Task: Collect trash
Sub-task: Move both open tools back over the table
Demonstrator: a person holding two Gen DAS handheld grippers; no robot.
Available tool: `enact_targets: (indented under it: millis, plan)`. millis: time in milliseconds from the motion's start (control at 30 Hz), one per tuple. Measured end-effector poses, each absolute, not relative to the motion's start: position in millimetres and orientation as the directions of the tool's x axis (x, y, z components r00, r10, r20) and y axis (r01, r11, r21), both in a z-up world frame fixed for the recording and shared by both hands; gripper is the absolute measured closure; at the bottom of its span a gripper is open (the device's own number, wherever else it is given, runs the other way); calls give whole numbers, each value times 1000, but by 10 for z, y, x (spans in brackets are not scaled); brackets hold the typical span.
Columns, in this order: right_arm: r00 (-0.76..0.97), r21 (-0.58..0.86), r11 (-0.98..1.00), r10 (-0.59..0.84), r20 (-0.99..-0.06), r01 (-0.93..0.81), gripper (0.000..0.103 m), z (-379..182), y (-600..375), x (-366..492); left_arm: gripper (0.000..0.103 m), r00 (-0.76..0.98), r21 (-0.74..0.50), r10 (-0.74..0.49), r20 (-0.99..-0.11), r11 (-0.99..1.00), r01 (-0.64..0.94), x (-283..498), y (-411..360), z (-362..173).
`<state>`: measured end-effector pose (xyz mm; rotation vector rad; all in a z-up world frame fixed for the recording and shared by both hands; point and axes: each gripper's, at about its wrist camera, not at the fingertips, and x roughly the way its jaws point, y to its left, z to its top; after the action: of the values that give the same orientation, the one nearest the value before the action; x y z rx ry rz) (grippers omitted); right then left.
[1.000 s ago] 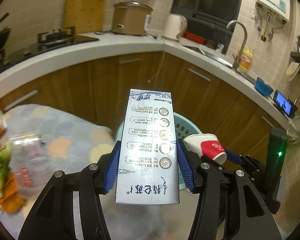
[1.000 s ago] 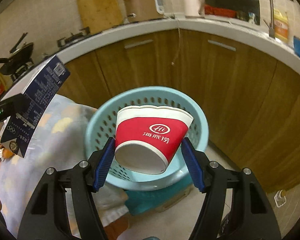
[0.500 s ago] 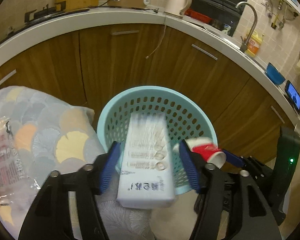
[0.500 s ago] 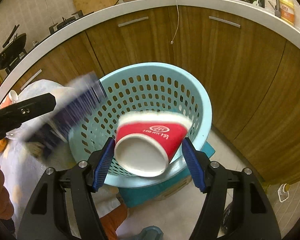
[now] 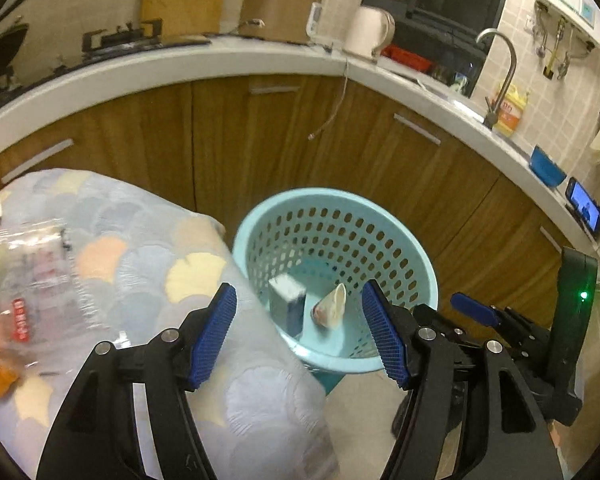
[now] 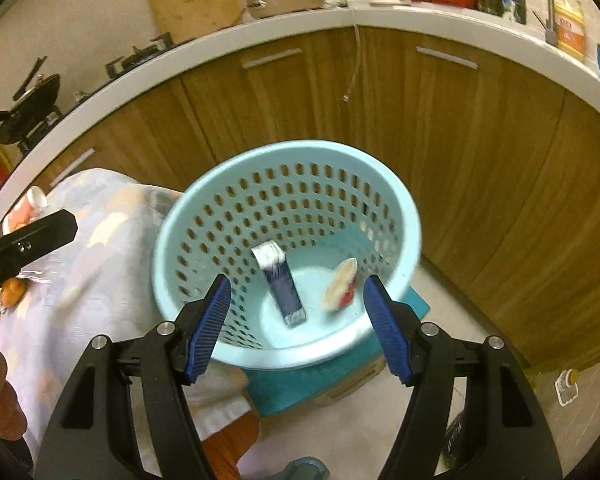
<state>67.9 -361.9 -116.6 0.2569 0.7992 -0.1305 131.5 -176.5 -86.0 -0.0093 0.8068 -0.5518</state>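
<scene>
Now | both my jaws wide, empty | carton [image 6: 281, 286], cup [image 6: 340, 286] in basket [image 6: 168, 236] | next: wrapper [image 5: 40, 280], left of basket, limp, slippery; pinch a fold

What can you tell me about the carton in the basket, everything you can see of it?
The carton is a tall, narrow box that looks like coated card, dark blue on one long face with pale grey-white faces beside it; its print is too blurred to read. It lies inside the basket, leaning at a tilt, lower end on the basket floor and upper end towards the perforated wall. A red-and-white cup lies close beside it; whether they touch is unclear. No gripper touches it.
</scene>
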Motion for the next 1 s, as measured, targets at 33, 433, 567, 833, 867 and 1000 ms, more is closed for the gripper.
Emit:
enact_targets:
  millis: [33, 433, 567, 833, 867, 1000]
  plan:
    - [702, 175, 965, -12, -712, 195, 38, -1116, -3553, 671, 40, 570, -214, -472, -673, 861, 460, 1282, -1707, -823]
    - [801, 146, 989, 102, -590, -19, 38, -576, -2704, 647, 40, 766, -218, -358, -534, 933, 285, 904, -521, -184]
    - [808, 135, 988, 142, -572, -78, 38, -490, -2411, 689, 39, 822, -195, -237, -518, 968, 156, 790, 61, -47]
    - [804, 115, 980, 198, -561, -162, 39, -403, -1928, 781, 33, 836, -208, -57, -546, 976, -70, 630, 1141, -72]
    - [800, 114, 978, 209, -562, -175, 40, -394, -1861, 800, 32, 831, -215, -45, -555, 973, -90, 615, 1283, -104]
    - [787, 109, 968, 247, -565, -226, 41, -357, -1583, 877, 26, 802, -234, -23, -596, 961, -147, 630, 1621, -286]
